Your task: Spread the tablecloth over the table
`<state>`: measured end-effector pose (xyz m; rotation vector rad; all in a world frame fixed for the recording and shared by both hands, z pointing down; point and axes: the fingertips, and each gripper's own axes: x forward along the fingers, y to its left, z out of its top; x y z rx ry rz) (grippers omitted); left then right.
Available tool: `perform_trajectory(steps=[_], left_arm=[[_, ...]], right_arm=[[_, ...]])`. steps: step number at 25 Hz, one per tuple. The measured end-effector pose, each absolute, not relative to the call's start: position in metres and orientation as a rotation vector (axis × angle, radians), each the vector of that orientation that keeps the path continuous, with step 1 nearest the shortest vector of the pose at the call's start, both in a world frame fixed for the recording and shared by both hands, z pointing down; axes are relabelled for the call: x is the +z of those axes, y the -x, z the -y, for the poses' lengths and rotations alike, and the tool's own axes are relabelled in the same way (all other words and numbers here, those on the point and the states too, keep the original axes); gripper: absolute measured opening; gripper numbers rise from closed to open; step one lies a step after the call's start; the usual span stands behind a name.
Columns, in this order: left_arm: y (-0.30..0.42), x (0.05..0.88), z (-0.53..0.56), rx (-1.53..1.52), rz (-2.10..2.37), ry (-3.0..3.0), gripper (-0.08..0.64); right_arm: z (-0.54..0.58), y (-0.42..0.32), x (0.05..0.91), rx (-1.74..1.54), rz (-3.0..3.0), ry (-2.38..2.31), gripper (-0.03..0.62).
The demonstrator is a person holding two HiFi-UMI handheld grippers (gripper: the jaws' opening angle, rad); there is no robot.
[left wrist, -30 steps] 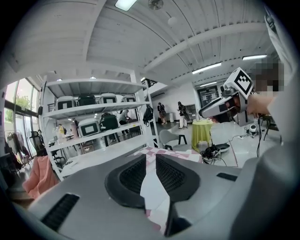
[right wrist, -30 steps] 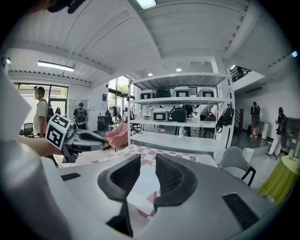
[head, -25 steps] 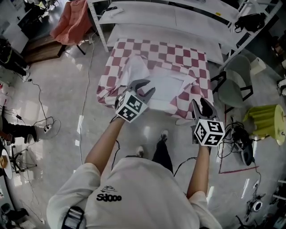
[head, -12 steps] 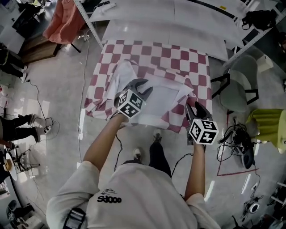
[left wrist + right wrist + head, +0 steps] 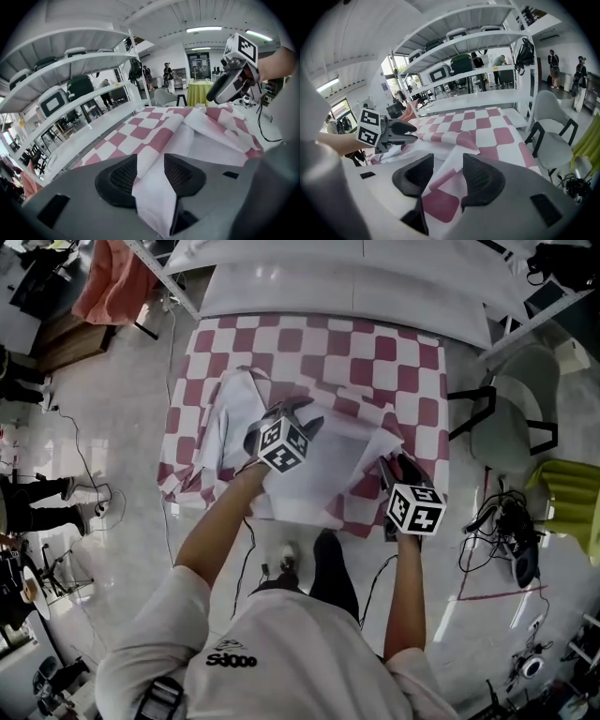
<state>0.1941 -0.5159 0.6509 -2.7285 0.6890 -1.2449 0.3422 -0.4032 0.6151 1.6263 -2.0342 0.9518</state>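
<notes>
Red-and-white checked tablecloth (image 5: 375, 352) on the table, its near side folded back

The cloth hides the table wholly and lies flat along the far side, by the white shelving rack (image 5: 347, 292). On the near side it is turned over in loose creases, white underside up. The left gripper (image 5: 302, 414) is over the middle of that folded part, its jaws opening; a white fold runs between them and the pads do not press it. The right gripper (image 5: 397, 468) is at the near right corner, jaws spread, with a checked fold lying loose between its pads. A grey chair (image 5: 511, 418) stands just beside the cloth's right end
</notes>
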Motion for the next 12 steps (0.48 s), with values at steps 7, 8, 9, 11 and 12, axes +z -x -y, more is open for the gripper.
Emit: perform_trajectory(steps=[7, 8, 9, 11, 12], left_arm=[[-0.213, 0.692, 0.537, -1.373, -0.534, 2.497, 0.206], [-0.214, 0.697, 0.539, -1.388, -0.522, 2.469, 0.204], [-0.215, 0.701, 0.540, -1.400, -0.517, 2.453, 0.204], [-0.215, 0.708, 0.545, -1.416, -0.524, 2.442, 0.199], [-0.215, 0.710, 0.547, -1.422, -0.529, 2.436, 0.196]], right_arm=[[0.418, -0.352, 0.651, 1.109, 1.970, -1.684, 0.250], [0.420, -0.350, 0.656, 1.131, 1.975, -1.676, 0.250], [0.421, -0.348, 0.659, 1.152, 1.979, -1.667, 0.250], [0.424, -0.346, 0.665, 1.188, 1.981, -1.658, 0.250], [0.425, -0.346, 0.667, 1.202, 1.978, -1.656, 0.249]])
